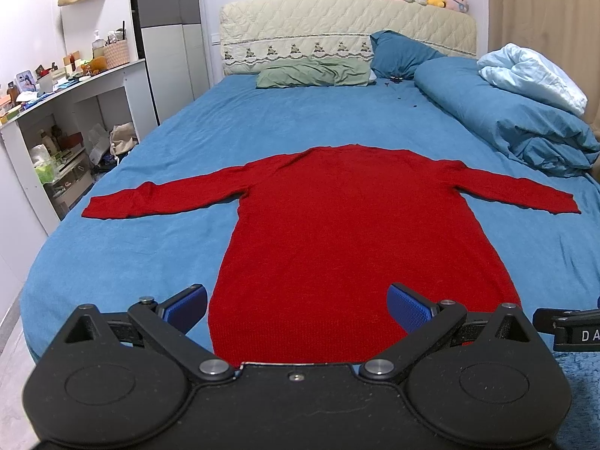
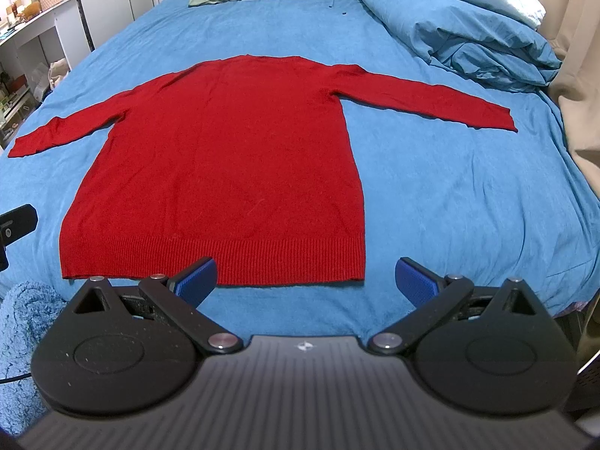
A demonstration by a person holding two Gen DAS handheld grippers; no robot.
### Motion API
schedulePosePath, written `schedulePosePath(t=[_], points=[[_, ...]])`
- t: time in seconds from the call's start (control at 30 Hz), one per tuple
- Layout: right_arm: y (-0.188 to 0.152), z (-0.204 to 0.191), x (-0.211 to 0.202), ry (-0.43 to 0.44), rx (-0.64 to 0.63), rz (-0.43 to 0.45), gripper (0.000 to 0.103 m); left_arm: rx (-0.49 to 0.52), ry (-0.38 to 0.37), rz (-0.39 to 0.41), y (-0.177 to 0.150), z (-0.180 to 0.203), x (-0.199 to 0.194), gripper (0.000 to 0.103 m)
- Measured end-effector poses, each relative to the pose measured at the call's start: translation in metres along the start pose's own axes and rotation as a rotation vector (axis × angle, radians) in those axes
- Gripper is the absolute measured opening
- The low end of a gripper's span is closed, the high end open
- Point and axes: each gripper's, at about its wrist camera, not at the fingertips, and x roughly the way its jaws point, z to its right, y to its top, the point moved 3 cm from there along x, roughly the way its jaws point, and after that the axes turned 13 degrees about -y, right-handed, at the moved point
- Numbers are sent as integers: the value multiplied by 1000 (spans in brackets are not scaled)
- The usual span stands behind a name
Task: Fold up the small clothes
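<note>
A: Which way is the sweater [image 1: 337,225] pointing?

B: It is lying flat on the bed [image 1: 187,142], hem toward the cameras and neck toward the headboard [image 1: 337,26]. Its long axis is running from the foot of the bed to the head, and both sleeves are stretching out sideways.

A: Where is it sitting against the left gripper [image 1: 298,309]?

B: The hem is showing between the spread fingers, which are hanging wide apart and gripping nothing. Whether the pads [image 1: 187,305] are touching the knit, I cannot tell.

A: And the right gripper [image 2: 307,277]?

B: It is hanging wide apart too, holding nothing, at the hem's right corner. Its left pad [image 2: 197,275] is overlapping the ribbed hem [image 2: 262,258], while the other one is showing over bare sheet, just beside the sweater [image 2: 225,142].
</note>
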Motion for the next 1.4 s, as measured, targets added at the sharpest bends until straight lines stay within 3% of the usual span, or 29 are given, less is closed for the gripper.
schedulePosePath(t=[0.23, 0.33, 0.6, 0.73, 0.93, 1.13, 1.33, 1.4], points=[[4, 3, -4, 4, -2, 15, 103, -1, 2, -2, 5, 5, -1, 103], [13, 10, -6, 4, 14, 36, 103, 12, -4, 31, 22, 10, -4, 103], [89, 78, 17, -95, 128, 145, 103, 52, -83, 188, 125, 35, 29, 103], [133, 130, 59, -136, 229, 167, 103, 56, -151, 200, 172, 52, 85, 103], [174, 201, 165, -192, 357, 135, 103, 61, -173, 109, 210, 77, 205, 103], [165, 239, 281, -138, 505, 63, 103, 80, -174, -31, 201, 95, 331, 103], [162, 257, 364, -106, 620, 56, 103, 92, -164, -144, 179, 100, 417, 103], [165, 262, 385, -102, 648, 52, 91, 90, -165, -175, 173, 100, 437, 103]])
